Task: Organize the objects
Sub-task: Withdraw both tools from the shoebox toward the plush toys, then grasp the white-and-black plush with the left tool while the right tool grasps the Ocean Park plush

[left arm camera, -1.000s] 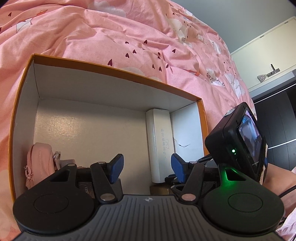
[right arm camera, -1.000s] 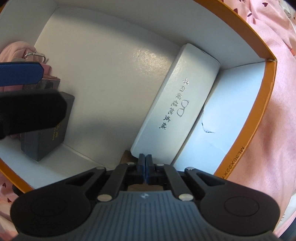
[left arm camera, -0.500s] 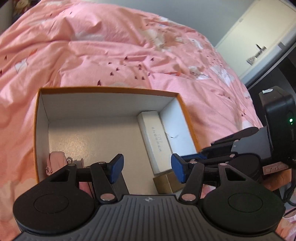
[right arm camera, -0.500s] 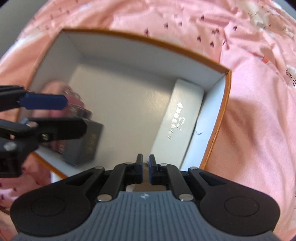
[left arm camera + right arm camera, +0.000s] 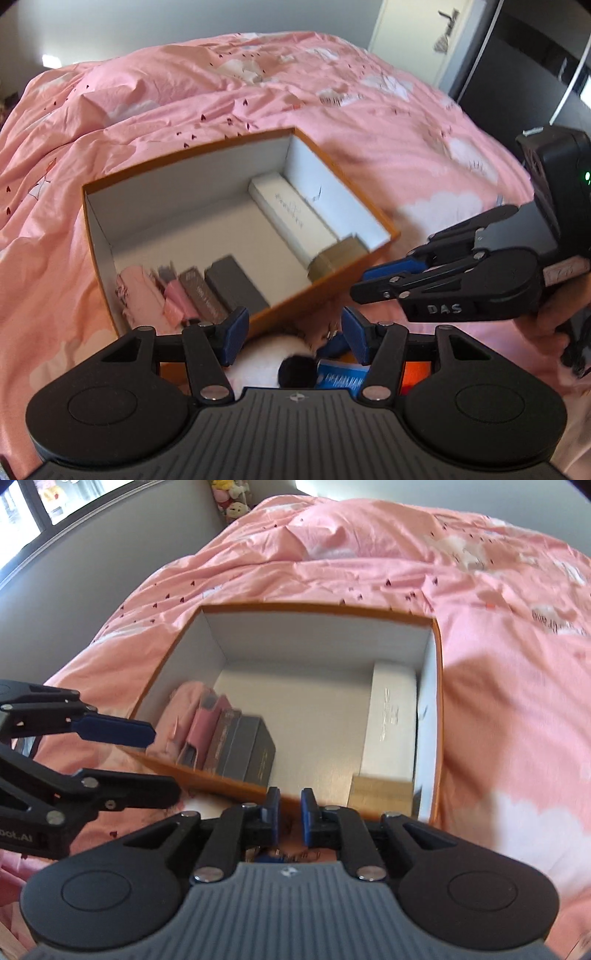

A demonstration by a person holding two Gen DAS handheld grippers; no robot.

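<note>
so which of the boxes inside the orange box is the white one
The long white case lying flat along the orange box's right wall; the others are dark grey, brown or tan.

Home bedroom, pink duvet, wardrobe door, plush toys
</note>
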